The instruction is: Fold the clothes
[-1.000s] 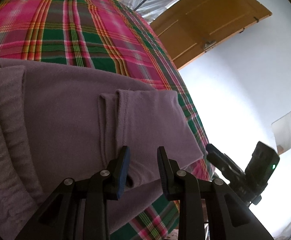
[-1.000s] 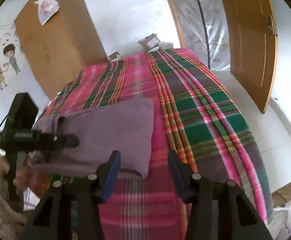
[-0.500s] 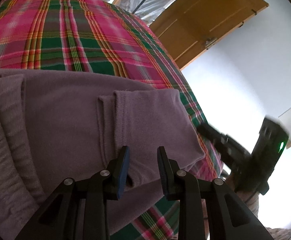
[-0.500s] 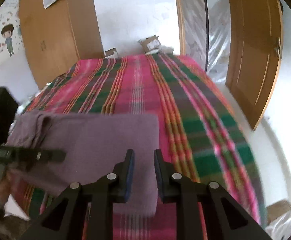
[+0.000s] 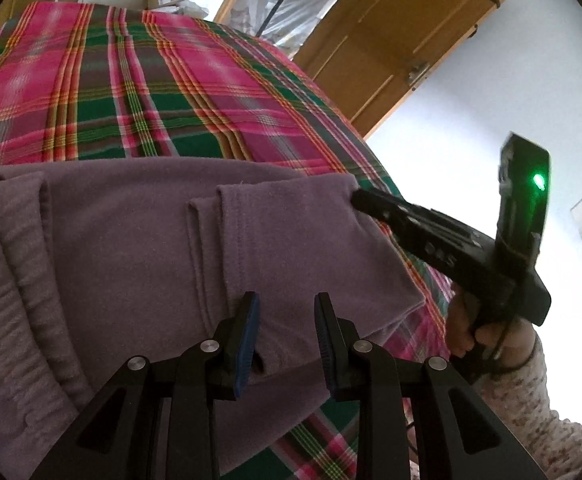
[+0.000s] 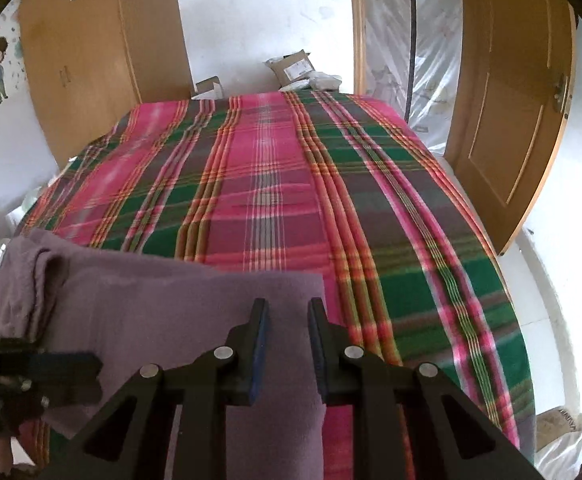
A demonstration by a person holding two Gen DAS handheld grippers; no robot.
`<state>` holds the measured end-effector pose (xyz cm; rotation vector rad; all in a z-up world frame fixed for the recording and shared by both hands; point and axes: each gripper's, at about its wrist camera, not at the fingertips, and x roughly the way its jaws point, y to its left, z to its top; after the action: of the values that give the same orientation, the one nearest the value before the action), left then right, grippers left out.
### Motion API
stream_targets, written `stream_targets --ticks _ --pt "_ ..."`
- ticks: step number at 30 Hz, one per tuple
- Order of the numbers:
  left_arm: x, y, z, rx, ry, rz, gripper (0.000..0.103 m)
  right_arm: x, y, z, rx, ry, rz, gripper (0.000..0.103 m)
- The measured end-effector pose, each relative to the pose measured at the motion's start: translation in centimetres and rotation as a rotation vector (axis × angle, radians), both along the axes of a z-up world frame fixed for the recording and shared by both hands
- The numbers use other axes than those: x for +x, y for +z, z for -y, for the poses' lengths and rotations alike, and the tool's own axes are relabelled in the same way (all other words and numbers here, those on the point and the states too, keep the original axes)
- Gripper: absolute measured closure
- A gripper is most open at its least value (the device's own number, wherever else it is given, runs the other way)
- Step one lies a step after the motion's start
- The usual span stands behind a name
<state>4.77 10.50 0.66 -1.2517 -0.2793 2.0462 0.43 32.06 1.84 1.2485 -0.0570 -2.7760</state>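
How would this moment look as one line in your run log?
task: fold clothes | garment: purple, on plaid bed | left gripper: open over edge | right gripper: open at corner

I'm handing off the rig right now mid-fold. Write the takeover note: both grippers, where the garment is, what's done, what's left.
Left gripper: jaws parted, over the near edge of the purple fleece garment; grip not confirmed.
Right gripper: jaws narrowly parted, at the garment's right edge; it is not clear whether cloth sits between them.
Garment: lies folded into layers at the near edge of the pink and green plaid bed cover, ribbed band to the left.
Done: first folds.
Left: probably one more fold, then smoothing.
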Motion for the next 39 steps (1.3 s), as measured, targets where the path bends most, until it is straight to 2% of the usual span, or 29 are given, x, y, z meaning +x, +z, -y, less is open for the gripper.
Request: stream_targets --ticks 3,18,24,28,31,34,39 --pt "0.2 0.0 0.0 -0.004 -0.003 -0.008 0.074 -1.2 -0.6 0.4 0.009 -0.006 0.025 0.082" --pt "0.5 0.1 0.4 0.016 -0.007 -0.009 0.074 -1.9 -0.8 0.2 -0.013 -0.061 0.036 0.082" --pt "0.9 0.5 0.7 0.001 0.004 -0.008 0.074 0.7 1.1 1.2 -0.007 -0.059 -0.015 0.082" --pt "1.3 0.8 1.4 0.000 0.018 -0.005 0.074 3.0 0.6 1.8 -0.026 -0.033 -0.020 0.082" --pt "1.6 1.0 1.8 0.000 0.029 -0.003 0.074 4.0 -1.0 2.4 0.032 -0.040 -0.022 0.082" --pt "1.7 1.5 3.4 0.018 0.063 -0.007 0.074 4.6 -1.0 3.4 0.090 -0.051 -0.053 0.082" --pt "2.1 2.2 6.2 0.046 0.136 -0.024 0.074 5.7 0.7 4.9 0.035 0.008 -0.106 0.082"
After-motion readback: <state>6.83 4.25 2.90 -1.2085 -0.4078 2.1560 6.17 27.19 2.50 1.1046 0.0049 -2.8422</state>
